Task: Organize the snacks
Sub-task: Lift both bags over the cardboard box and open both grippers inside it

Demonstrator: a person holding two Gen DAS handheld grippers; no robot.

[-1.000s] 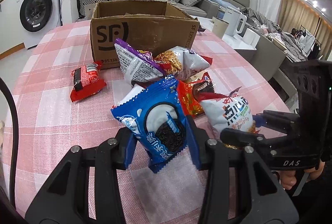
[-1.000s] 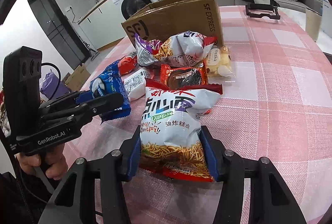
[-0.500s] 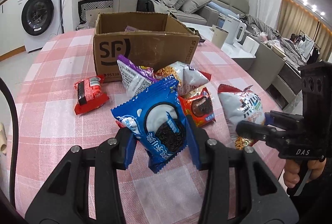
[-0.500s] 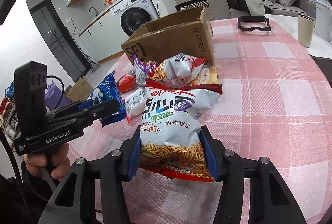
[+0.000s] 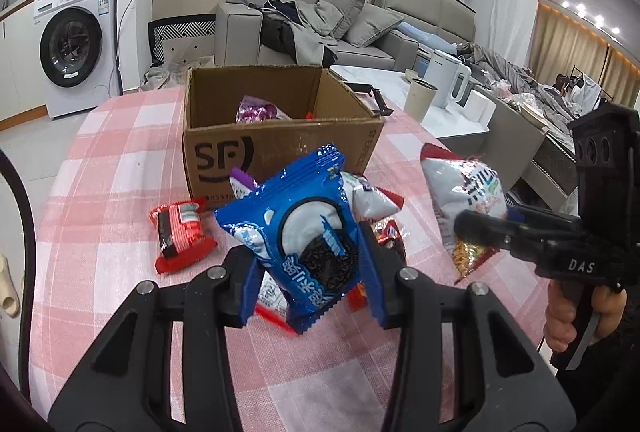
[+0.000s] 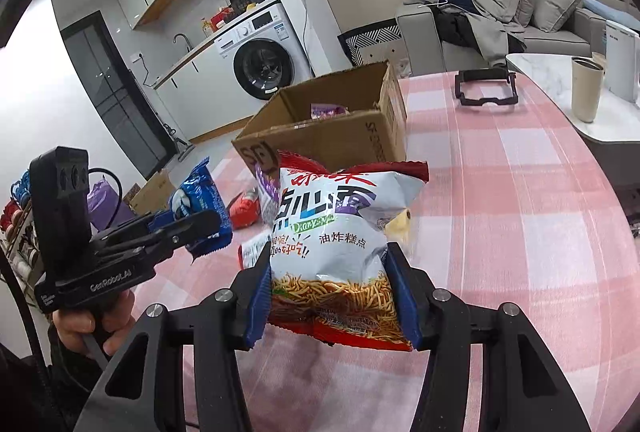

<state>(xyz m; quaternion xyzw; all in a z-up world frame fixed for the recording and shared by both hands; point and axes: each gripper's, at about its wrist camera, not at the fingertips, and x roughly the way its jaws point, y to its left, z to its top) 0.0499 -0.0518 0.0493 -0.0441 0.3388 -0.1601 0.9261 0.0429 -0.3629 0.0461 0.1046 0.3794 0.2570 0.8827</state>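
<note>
Blue foil marked the cookie packet (image 5: pixel 308 232), pinched between the pads of the left claw (image 5: pixel 310 272) and hanging above the near side of the counter (image 5: pixel 100 199). The right claw (image 6: pixel 332 292) was likewise clamped on the white fried-noodle bag (image 6: pixel 336 244), gripping it low, across the printed noodles. Both packets hung clear of the cloth, short of the cardboard box (image 5: pixel 280 151) that stood toward the far edge with a purple packet (image 5: pixel 256 111) already inside.

Risk, as I judged it: each grip sat on slippery, air-filled foil (puffy bags squirm), so a packet could slide out before reaching the box, or snag on its near wall. With two claws making for one opening, they might also collide.

Loose snacks lay in front of the box, a red packet (image 5: pixel 180 236) among them. Readable: "SF" on the box front, "SF EXPRESS" on its side, "DAS" and "GenRobot.AI" on the claw bodies, and "油炸糕点" on the noodle bag.
</note>
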